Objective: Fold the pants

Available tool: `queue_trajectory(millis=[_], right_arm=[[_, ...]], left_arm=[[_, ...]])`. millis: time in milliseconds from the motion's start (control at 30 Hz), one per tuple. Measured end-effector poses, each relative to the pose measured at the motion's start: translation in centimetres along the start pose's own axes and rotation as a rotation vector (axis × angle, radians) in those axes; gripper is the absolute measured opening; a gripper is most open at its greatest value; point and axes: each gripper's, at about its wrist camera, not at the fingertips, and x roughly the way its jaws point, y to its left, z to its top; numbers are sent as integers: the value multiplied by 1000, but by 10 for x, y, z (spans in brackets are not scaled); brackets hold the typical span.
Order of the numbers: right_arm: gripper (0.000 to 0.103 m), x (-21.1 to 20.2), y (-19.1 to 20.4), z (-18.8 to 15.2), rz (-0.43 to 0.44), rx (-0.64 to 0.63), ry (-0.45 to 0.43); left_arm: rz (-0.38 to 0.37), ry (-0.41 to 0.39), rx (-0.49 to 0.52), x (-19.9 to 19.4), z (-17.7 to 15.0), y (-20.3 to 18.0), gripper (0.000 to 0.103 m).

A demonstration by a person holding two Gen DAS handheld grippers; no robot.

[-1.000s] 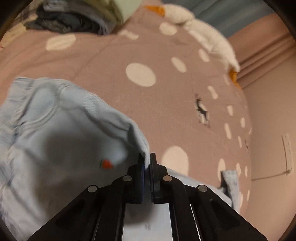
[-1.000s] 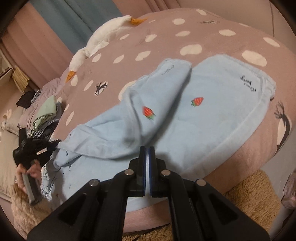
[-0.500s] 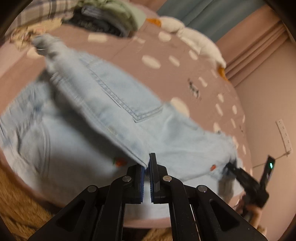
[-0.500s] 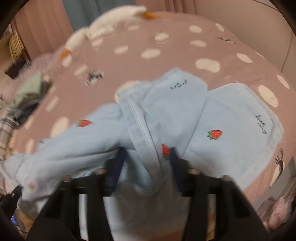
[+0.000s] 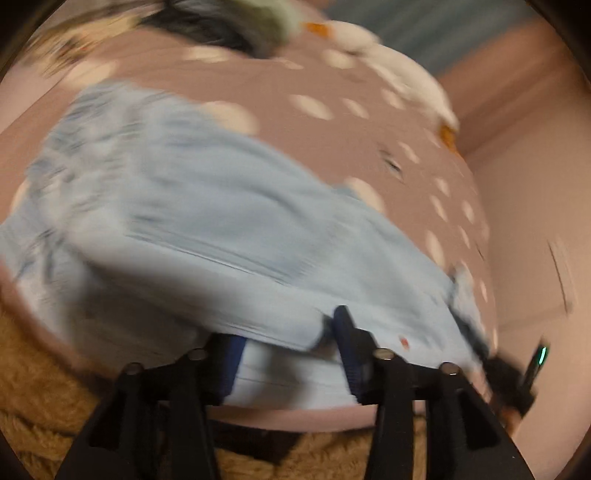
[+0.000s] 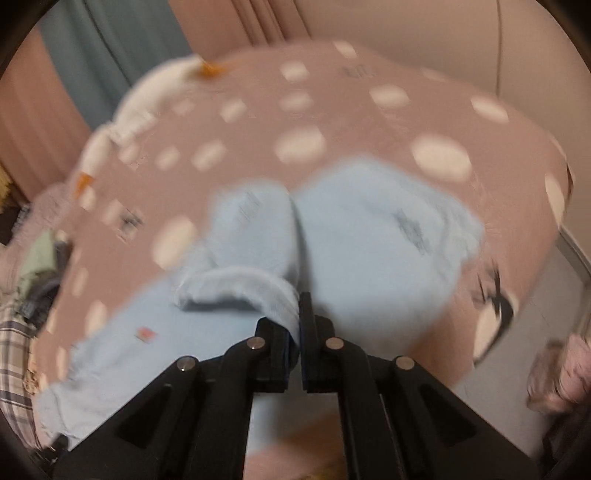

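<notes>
Light blue denim pants (image 5: 207, 229) with small strawberry marks lie across a pink bed with white spots (image 5: 332, 147). Both views are blurred by motion. My left gripper (image 5: 284, 350) is open at the bed's near edge, its fingers apart with the folded waist edge of the pants lying between them. My right gripper (image 6: 295, 332) is shut on a fold of the pants (image 6: 369, 229) near the leg ends, which lie side by side on the bed (image 6: 258, 122). The right gripper also shows at the far right of the left wrist view (image 5: 513, 376).
A white plush goose (image 5: 399, 70) lies along the bed's far side; it also shows in the right wrist view (image 6: 140, 114). A pile of folded clothes (image 5: 229, 22) sits at the far end. A tan fluffy rug (image 5: 33, 406) lies below the bed edge. Pink walls and curtains surround.
My left gripper has opened and let the pants edge go after swinging it over to the near side. My right gripper, open half a second ago, has shut on a fold of the pants.
</notes>
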Motion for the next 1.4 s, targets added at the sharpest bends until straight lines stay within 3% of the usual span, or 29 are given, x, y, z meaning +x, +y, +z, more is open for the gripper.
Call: queue_trajectory(millis=[100, 200, 267, 300, 333, 367, 600, 667, 700, 733, 900, 1000, 1100, 1267, 1400], right_arm=[[16, 9, -6, -5, -11, 6, 23], [22, 8, 3, -4, -54, -46, 6], [42, 6, 14, 0, -116, -102, -17], [56, 6, 20, 2, -137, -134, -26], [58, 6, 27, 4, -151, -174, -40], [56, 5, 32, 7, -160, -210, -53], [54, 11, 79, 16, -191, -445, -94], [35, 14, 87, 19, -178, -462, -106], [11, 15, 89, 22, -175, -459, -112], [8, 15, 89, 26, -168, -450, -118], [7, -12, 38, 63, -53, -138, -194], [6, -23, -2, 71, -86, -23, -223], [5, -18, -41, 59, -107, 77, -171], [4, 2, -69, 42, -101, 122, -74], [4, -12, -71, 44, -137, 126, -123]], left_arm=[[32, -35, -104, -5, 14, 28, 50], [10, -92, -182, -11, 27, 49, 50], [0, -120, -236, -14, 35, 61, 50], [-26, -124, -249, -14, 39, 66, 47], [-36, -120, -240, -14, 41, 65, 23], [-22, -117, -207, -16, 43, 61, 12], [105, -67, -78, -35, 29, 51, 12], [131, -56, -59, -35, 24, 63, 12], [147, -44, -57, -32, 22, 66, 12], [158, -27, -65, -28, 21, 69, 12], [167, -13, -58, -23, 21, 72, 13], [176, -9, -49, -22, 21, 71, 13], [168, -7, -57, -20, 22, 73, 13], [141, -1, -64, -27, 28, 72, 13], [133, -7, -30, -42, 26, 66, 13]])
